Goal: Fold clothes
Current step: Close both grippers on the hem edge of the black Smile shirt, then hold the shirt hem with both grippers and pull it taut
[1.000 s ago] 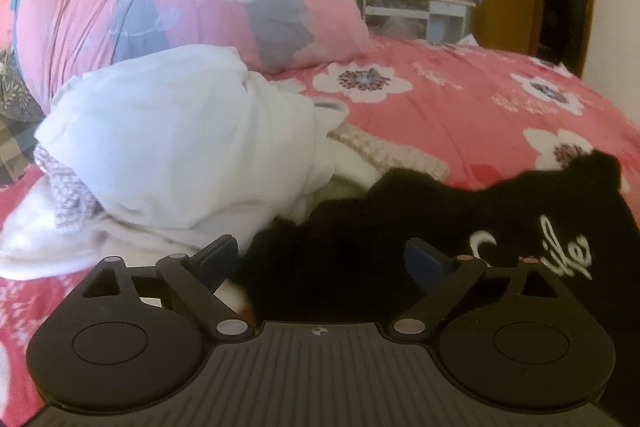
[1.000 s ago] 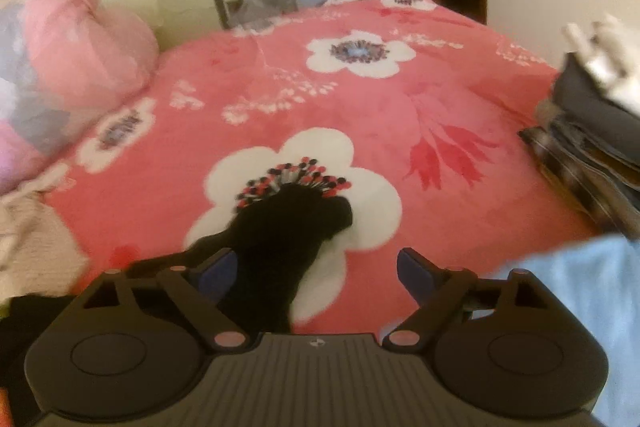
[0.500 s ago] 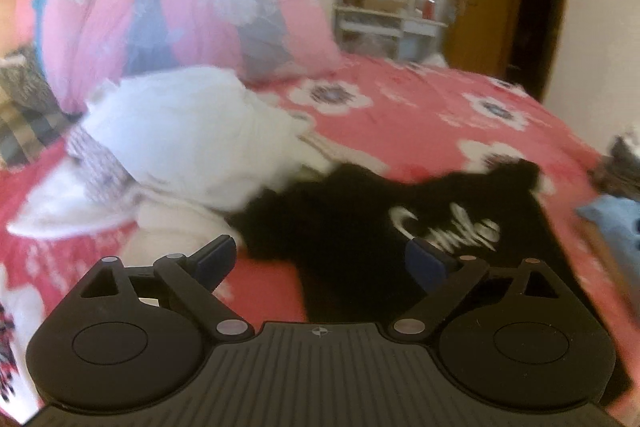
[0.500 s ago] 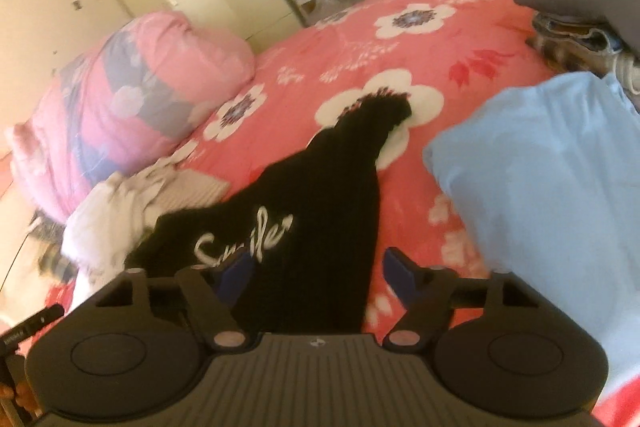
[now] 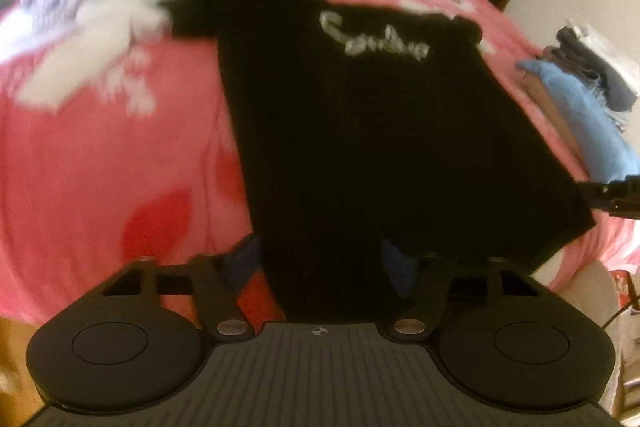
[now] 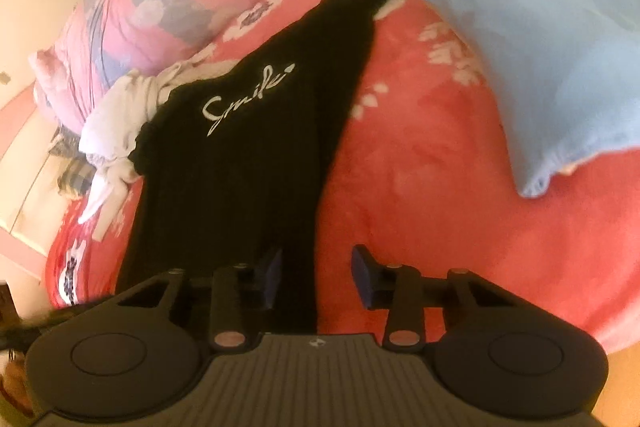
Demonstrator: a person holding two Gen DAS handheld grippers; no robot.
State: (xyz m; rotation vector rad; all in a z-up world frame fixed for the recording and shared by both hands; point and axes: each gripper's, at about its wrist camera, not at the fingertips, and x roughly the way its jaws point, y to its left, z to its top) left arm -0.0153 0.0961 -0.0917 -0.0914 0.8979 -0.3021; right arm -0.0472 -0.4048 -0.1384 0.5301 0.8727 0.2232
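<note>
A black T-shirt (image 5: 360,131) with white script lettering lies flat on the pink floral bedspread (image 5: 100,167), collar away from me. My left gripper (image 5: 320,263) is open at the shirt's near hem, with the cloth running between its blue fingers (image 5: 242,259). In the right wrist view the same shirt (image 6: 248,155) stretches away to the left. My right gripper (image 6: 318,277) is open over its near right corner. Shirt cloth lies beside its left finger (image 6: 272,273) and bare bedspread beside the other. The right gripper's tip (image 5: 612,195) also shows at the left wrist view's right edge.
A folded light blue garment (image 6: 540,39) lies right of the shirt. A heap of white clothes (image 6: 120,115) and a pink and grey duvet (image 6: 172,7) sit beyond the collar. A stack of folded clothes (image 5: 604,71) stands at the far right, with a door and shelves behind.
Both grippers have pulled back from the collar end to the shirt's near hem and now look down along it. Their fingers stand closer together than before. The shirt lies more spread out.
</note>
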